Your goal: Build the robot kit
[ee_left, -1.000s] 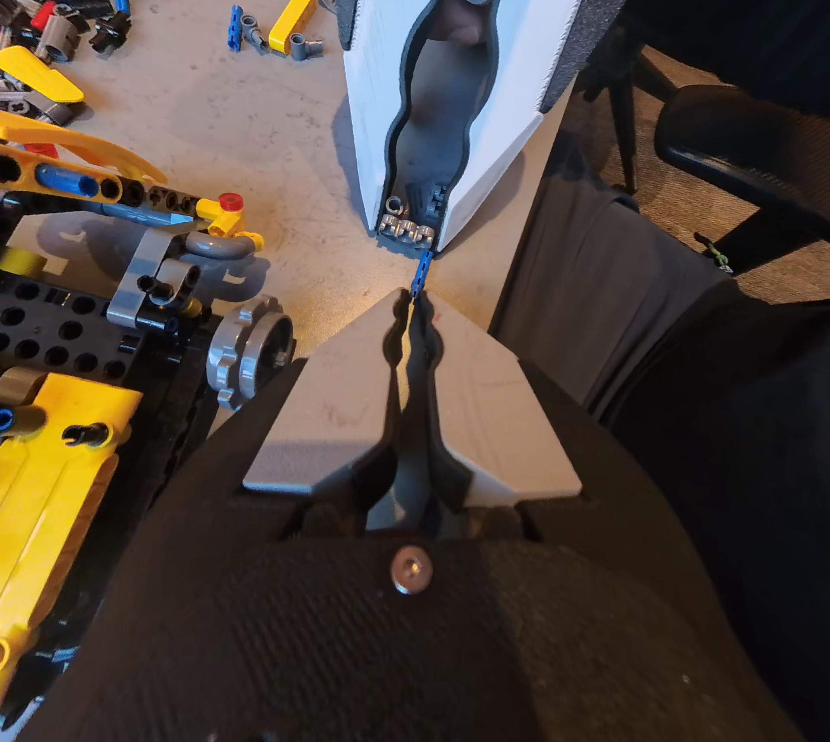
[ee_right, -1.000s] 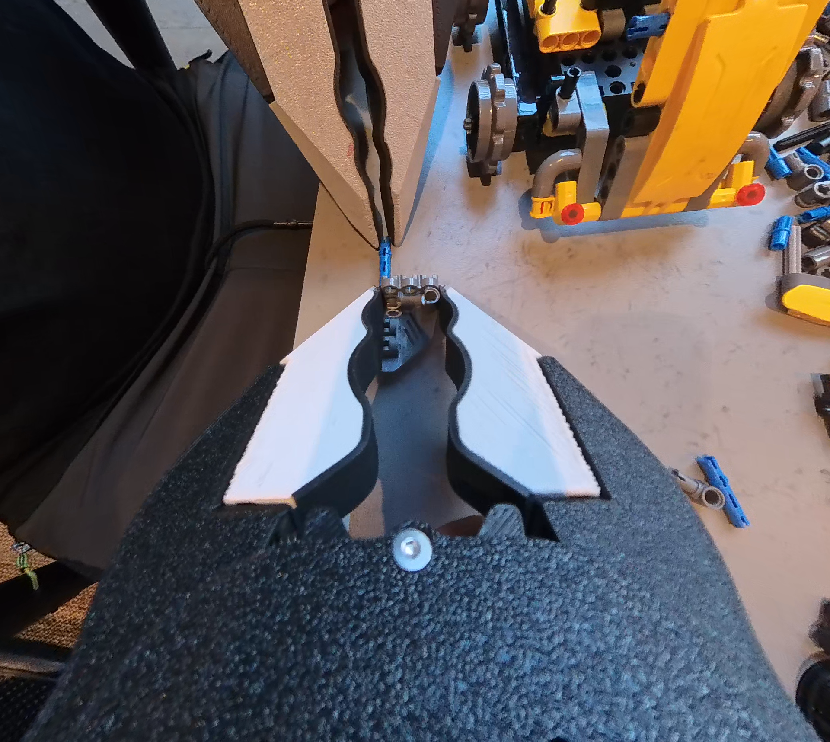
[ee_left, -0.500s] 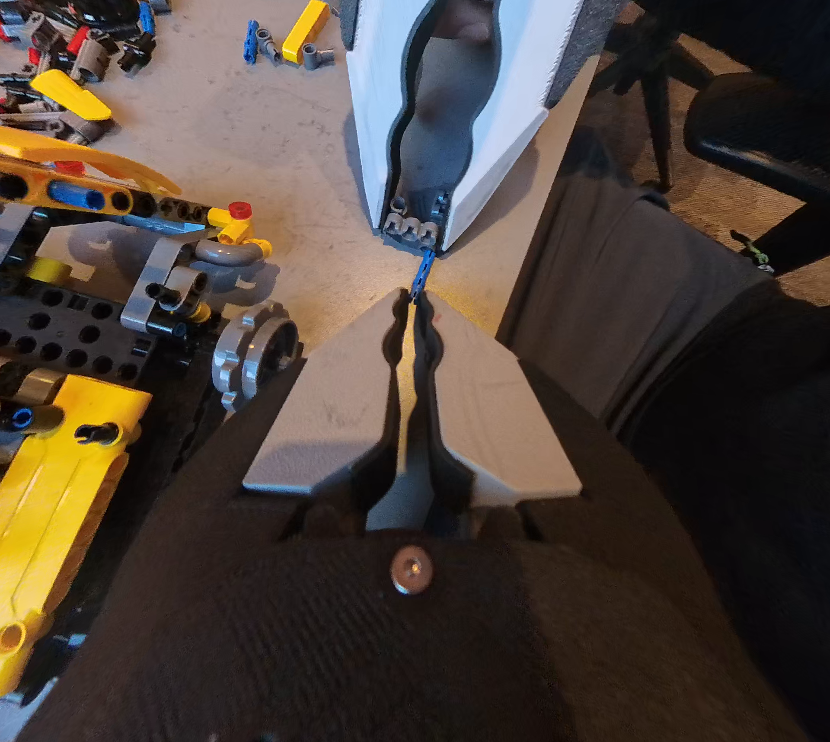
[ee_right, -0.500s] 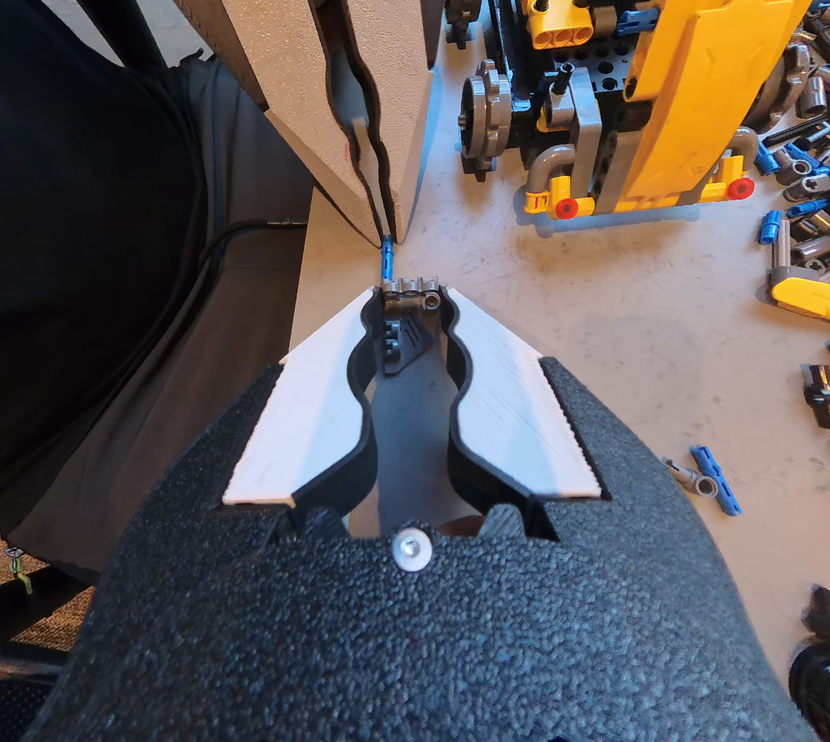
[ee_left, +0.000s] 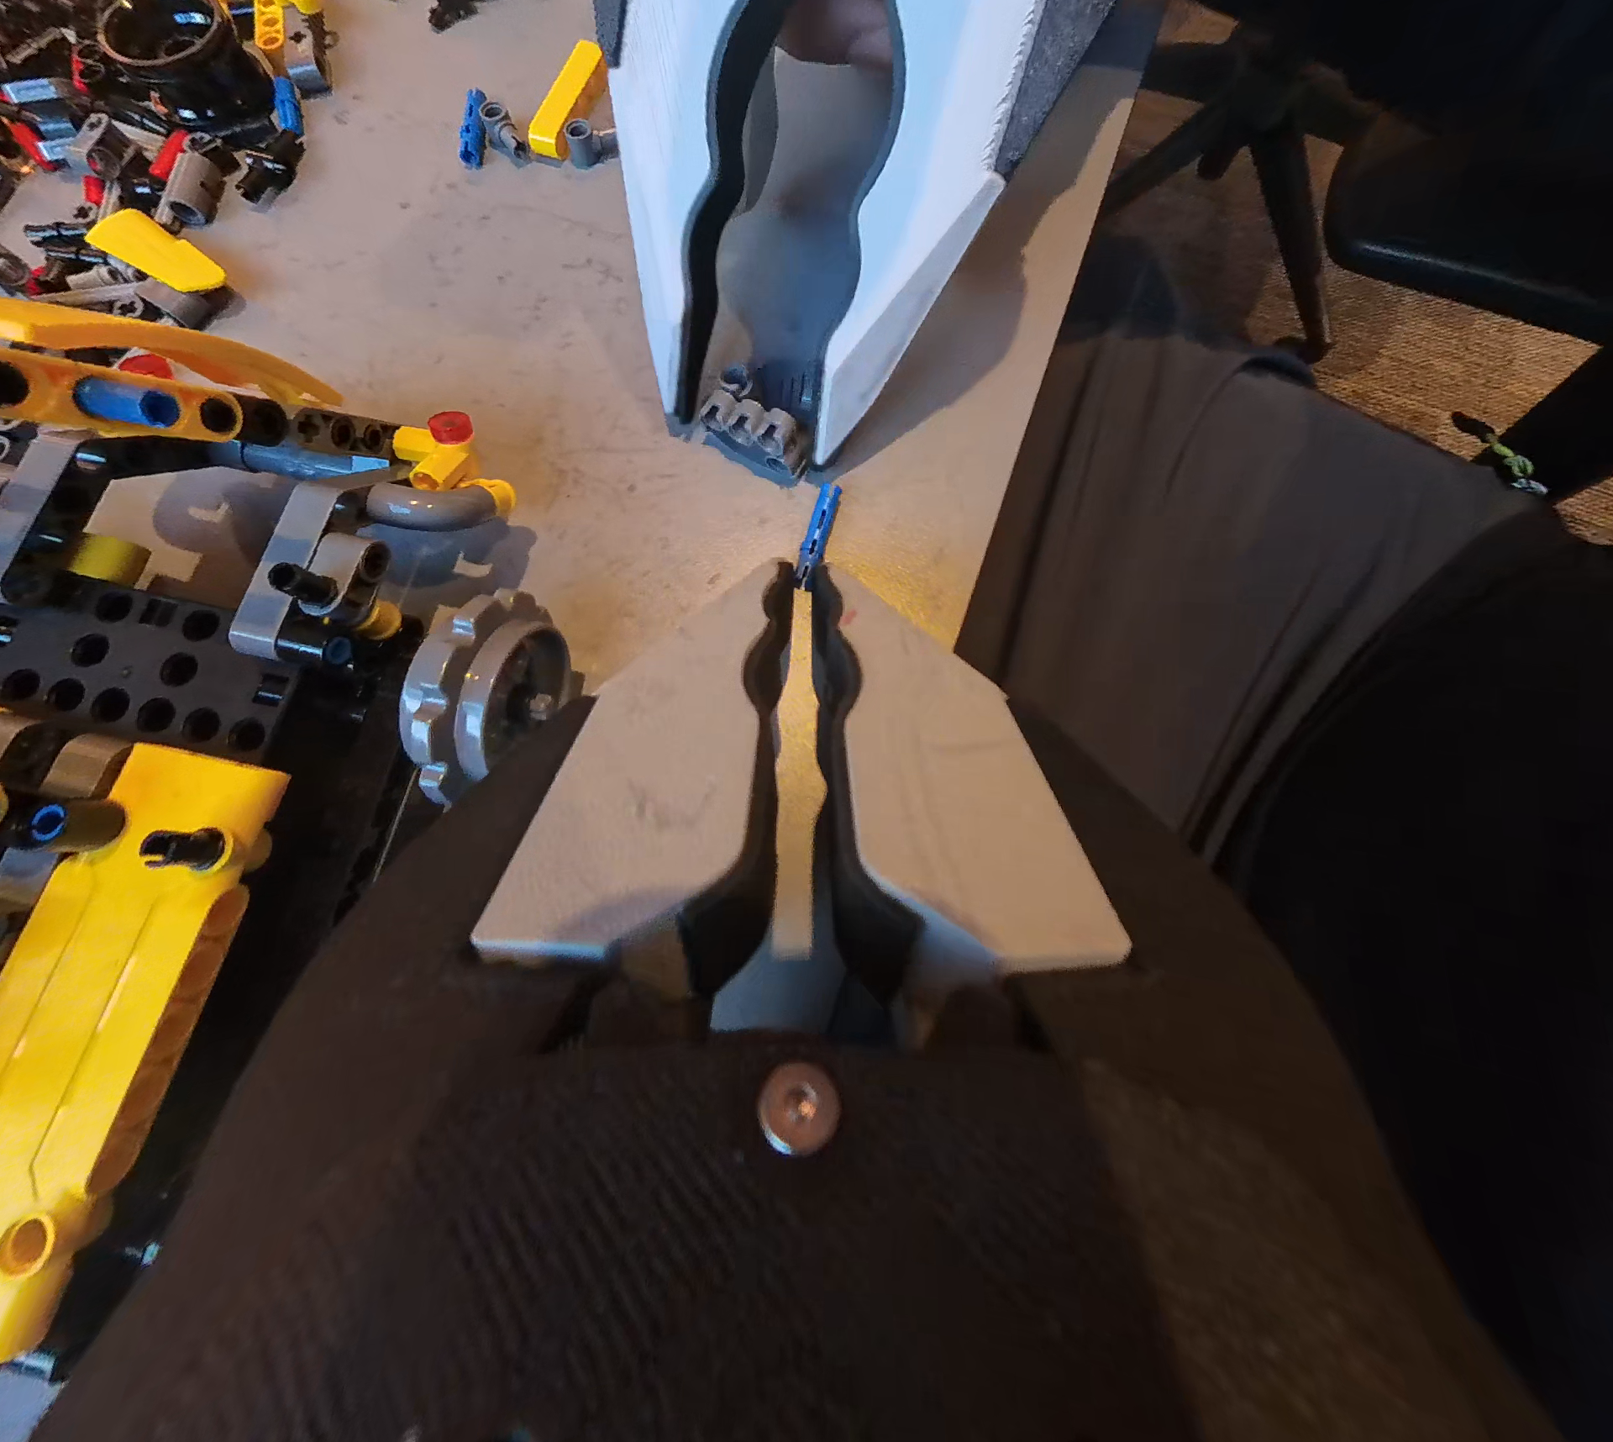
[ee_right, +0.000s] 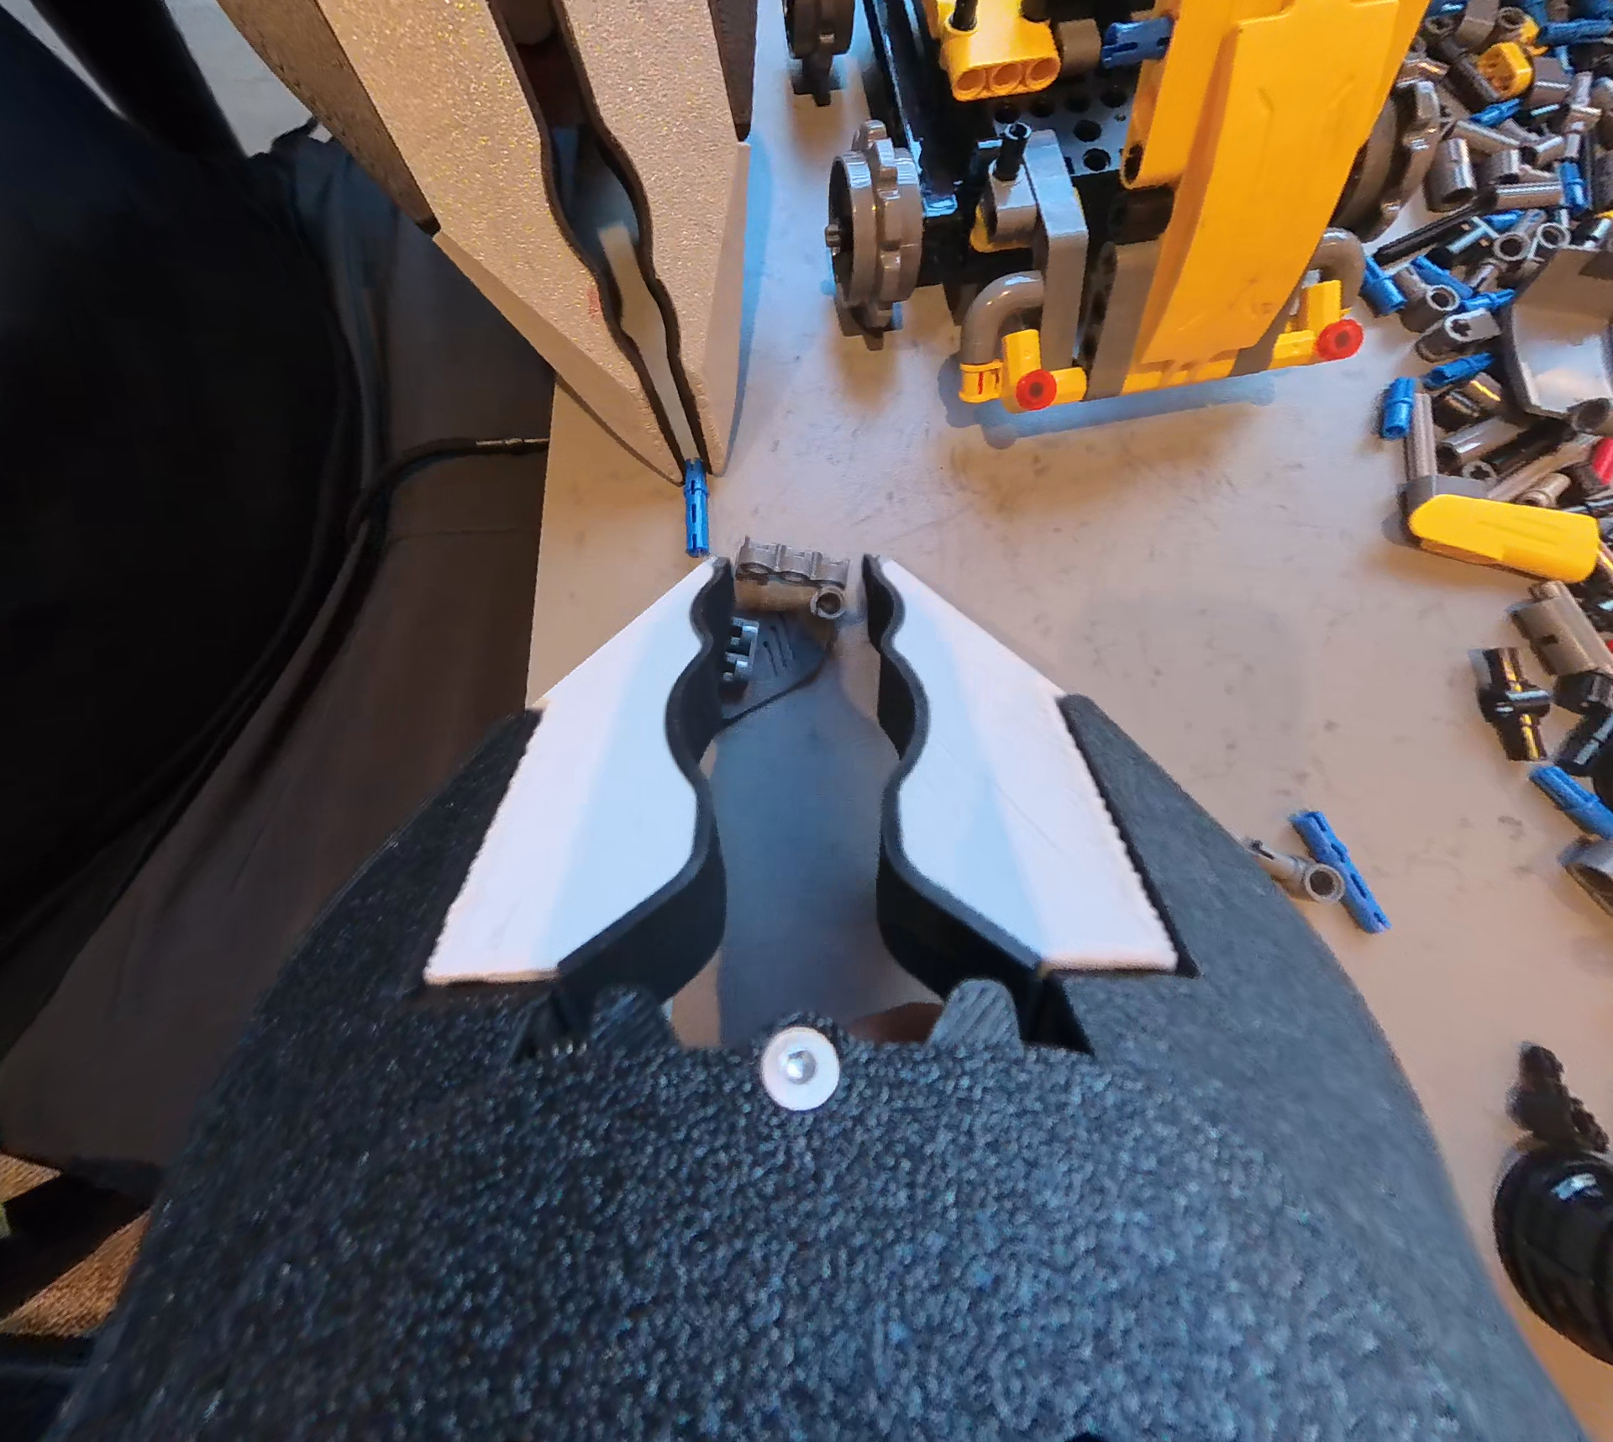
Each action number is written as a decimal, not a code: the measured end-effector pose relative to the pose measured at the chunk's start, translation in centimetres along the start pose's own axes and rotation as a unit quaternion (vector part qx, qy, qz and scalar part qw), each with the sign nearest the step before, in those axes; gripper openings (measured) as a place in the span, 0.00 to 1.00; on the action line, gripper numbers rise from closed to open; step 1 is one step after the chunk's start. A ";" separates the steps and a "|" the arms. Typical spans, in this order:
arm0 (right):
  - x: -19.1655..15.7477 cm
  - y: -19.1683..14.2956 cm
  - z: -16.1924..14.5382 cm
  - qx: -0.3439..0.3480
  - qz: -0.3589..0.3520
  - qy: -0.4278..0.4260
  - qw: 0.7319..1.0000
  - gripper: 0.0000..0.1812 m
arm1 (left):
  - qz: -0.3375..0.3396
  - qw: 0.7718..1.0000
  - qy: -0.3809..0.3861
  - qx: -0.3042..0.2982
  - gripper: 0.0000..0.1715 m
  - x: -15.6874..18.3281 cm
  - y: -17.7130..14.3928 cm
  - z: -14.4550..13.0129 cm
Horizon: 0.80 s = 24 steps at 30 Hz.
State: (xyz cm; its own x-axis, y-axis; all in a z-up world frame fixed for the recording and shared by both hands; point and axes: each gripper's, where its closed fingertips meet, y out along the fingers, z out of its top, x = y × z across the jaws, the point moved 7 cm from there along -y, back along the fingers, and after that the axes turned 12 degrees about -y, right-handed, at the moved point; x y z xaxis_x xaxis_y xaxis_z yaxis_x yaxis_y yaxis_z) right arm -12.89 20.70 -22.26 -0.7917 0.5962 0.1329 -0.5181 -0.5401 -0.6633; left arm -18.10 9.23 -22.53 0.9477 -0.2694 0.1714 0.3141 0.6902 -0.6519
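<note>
My left gripper (ee_left: pixel 803 571), with grey fingers, is shut on one end of a small blue pin (ee_left: pixel 820 523), which points at the right gripper. It also shows in the right wrist view (ee_right: pixel 698 470), with the pin (ee_right: pixel 696 518) below it. My right gripper (ee_right: pixel 794 566), with white fingers, has a grey three-hole connector (ee_right: pixel 790 571) with a black part under it between its tips. The connector is tilted against the left finger, with a small gap to the right finger. The pin tip is just beside the connector (ee_left: pixel 751 431), not in it.
A yellow and black brick vehicle (ee_right: pixel 1222 134) with grey gear wheels stands on the beige table (ee_right: pixel 1091 614). Loose parts are piled at the far side (ee_left: pixel 175 47) and to the right (ee_right: pixel 1527 178). The table edge (ee_left: pixel 1004 527) is close, with a seated person's dark clothing beyond. Left and right tips are no more than a few centimetres apart.
The blue pin was touching the connector and now sits just off its corner. The connector has tilted, and the right jaws have parted slightly. Both grippers shifted a little over the table.
</note>
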 end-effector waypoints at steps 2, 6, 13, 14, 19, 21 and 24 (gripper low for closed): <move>0.0 0.0 0.0 0.000 -0.004 -0.003 1.000 0.17 | -0.006 1.000 -0.007 -0.001 0.02 -0.1 0.0 0.0; -0.2 0.1 -0.1 -0.006 0.005 -0.006 1.000 0.16 | -0.013 1.000 -0.015 -0.002 0.02 -0.2 0.0 0.0; -0.2 0.2 -0.1 -0.005 0.013 -0.005 1.000 0.15 | -0.016 1.000 -0.018 -0.002 0.02 -0.2 0.0 0.1; -0.2 0.2 -0.1 -0.005 0.014 -0.005 1.000 0.15 | -0.018 1.000 -0.020 -0.002 0.02 -0.2 0.0 0.1; -0.2 0.2 -0.1 -0.006 0.012 -0.007 1.000 0.15 | -0.016 1.000 -0.021 -0.002 0.02 -0.2 0.0 0.1; -0.2 0.2 -0.1 -0.005 0.010 -0.008 1.000 0.15 | -0.010 1.000 -0.014 -0.001 0.01 -0.2 0.0 0.1; -0.3 0.1 -0.1 -0.004 0.009 -0.009 1.000 0.15 | -0.012 1.000 -0.017 -0.002 0.02 -0.2 0.0 0.1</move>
State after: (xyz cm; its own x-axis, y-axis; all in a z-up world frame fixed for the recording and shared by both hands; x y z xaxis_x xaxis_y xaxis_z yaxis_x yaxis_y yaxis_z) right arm -12.73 20.52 -22.43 -0.8067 0.5754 0.1348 -0.5014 -0.5456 -0.6715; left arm -18.29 9.33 -22.52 0.9412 -0.2630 0.2122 0.3369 0.6808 -0.6504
